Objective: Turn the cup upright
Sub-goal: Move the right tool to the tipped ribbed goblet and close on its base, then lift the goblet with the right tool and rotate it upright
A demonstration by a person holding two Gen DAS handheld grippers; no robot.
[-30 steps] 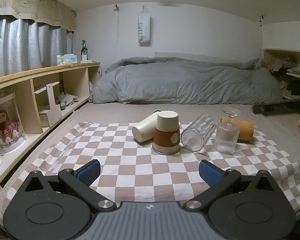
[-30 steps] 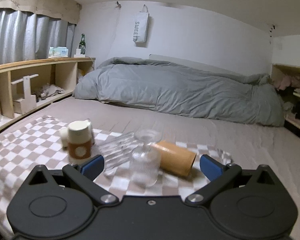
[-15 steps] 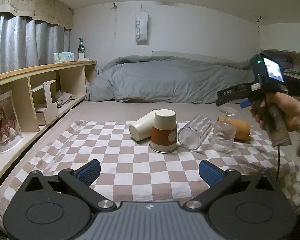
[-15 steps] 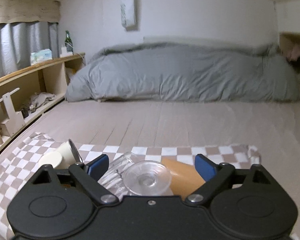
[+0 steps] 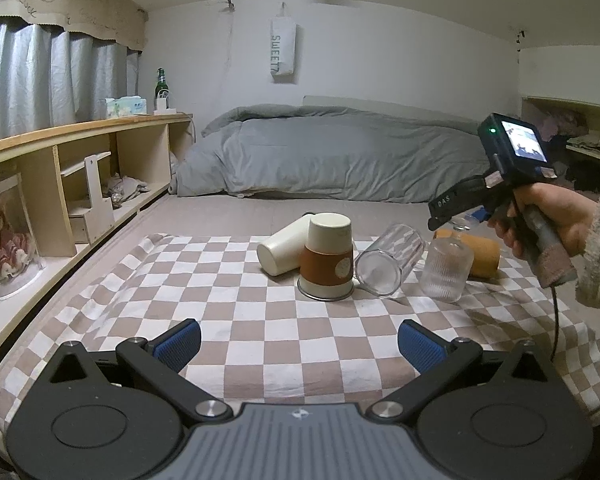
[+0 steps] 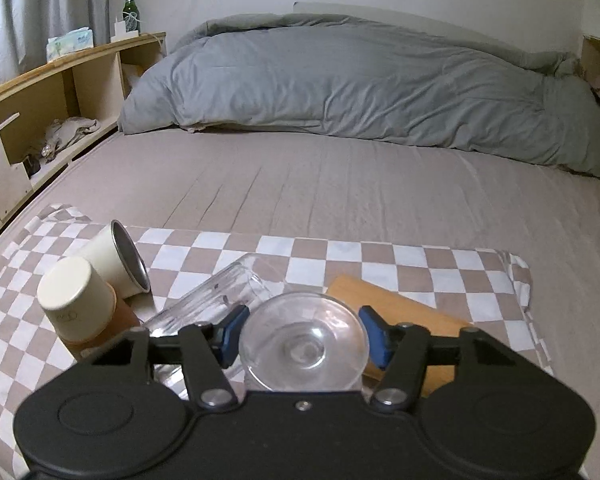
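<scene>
A ribbed stemmed glass (image 5: 446,272) stands upside down on the checkered cloth (image 5: 260,340), its round foot (image 6: 303,347) on top. My right gripper (image 6: 303,342) is just above it, blue pads (image 6: 376,340) either side of the foot, close to its rim; I cannot tell if they touch. In the left wrist view the right gripper (image 5: 466,216) hangs over the glass. A cream cup with a brown sleeve (image 5: 327,255) stands upside down. A cream cup (image 5: 280,250), a clear tumbler (image 5: 384,266) and an orange cup (image 5: 480,254) lie on their sides. My left gripper (image 5: 300,342) is open and empty, near the front edge.
The cloth lies on a bed with a grey duvet (image 5: 332,160) at the far end. A wooden shelf unit (image 5: 72,184) runs along the left side. A doll in a clear case (image 5: 4,236) stands at the near left.
My right gripper has come down and forward over the ribbed glass, and its jaws have narrowed around the glass foot. The left gripper has stayed almost still.
</scene>
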